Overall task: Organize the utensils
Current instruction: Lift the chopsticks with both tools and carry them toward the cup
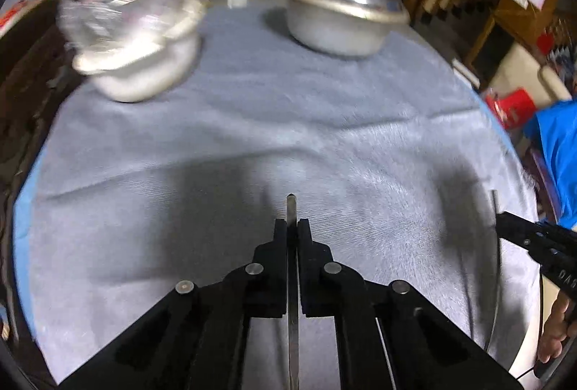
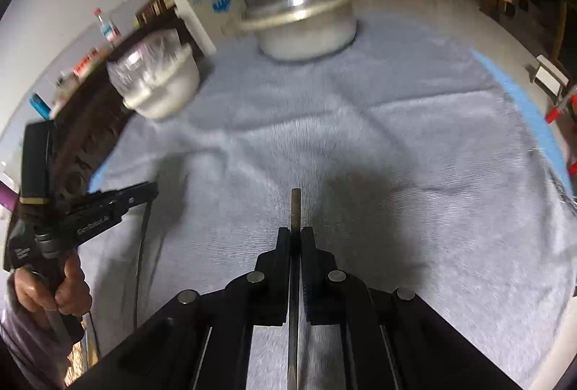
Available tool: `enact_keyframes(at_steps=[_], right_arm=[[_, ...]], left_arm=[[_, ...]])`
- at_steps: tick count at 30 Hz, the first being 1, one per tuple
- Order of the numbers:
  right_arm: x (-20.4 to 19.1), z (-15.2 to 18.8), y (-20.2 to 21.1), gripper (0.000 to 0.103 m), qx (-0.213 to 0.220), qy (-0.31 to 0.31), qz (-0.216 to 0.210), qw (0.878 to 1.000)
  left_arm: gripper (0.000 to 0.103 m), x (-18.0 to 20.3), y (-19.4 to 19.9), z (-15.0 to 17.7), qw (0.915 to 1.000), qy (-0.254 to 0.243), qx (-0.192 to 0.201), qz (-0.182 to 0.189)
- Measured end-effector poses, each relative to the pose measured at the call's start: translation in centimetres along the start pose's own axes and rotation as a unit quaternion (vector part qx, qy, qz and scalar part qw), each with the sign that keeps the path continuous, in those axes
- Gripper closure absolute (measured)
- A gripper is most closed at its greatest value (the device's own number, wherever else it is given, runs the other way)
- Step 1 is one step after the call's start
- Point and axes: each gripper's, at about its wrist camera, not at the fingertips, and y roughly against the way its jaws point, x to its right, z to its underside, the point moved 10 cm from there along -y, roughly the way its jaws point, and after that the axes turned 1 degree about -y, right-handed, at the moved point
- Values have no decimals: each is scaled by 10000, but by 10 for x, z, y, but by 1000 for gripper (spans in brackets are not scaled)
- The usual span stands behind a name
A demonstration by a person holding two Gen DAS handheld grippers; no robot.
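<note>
My left gripper (image 1: pixel 292 224) is shut on a thin flat metal utensil handle (image 1: pixel 291 209) that sticks out between the fingers, above the grey cloth. My right gripper (image 2: pixel 295 231) is shut on a darker thin metal utensil handle (image 2: pixel 295 206). Each gripper shows in the other's view: the right gripper (image 1: pixel 505 220) at the right edge, the left gripper (image 2: pixel 151 189) at the left, each with a thin utensil hanging down. The utensils' working ends are hidden.
A grey cloth (image 1: pixel 252 123) covers the table. A lidded metal pot (image 1: pixel 339 14) stands at the back; it also shows in the right wrist view (image 2: pixel 306 25). A pot covered with clear plastic (image 1: pixel 137 40) stands at the back left, also in the right wrist view (image 2: pixel 158 79).
</note>
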Motion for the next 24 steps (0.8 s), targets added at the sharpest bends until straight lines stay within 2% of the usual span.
enact_keyframes(at_steps=[7,12,16,24], right_arm=[[-10,2,81,97,974,-130,-121,9951],[-25,24,141,97,1754,-28,31,9845],[-32,44,184,97,2290,-118,59,9733],[-46,65,240,97,2876,-203,61,9575]], left_arm=[[98,-28,86,9,9956,337,847,-215],[98,-32,159,27,9853,551,1599,-250],[98,-26,202,47,9759,618,2069,-323],[98,-11,257,75,9645,637,2542,-332]])
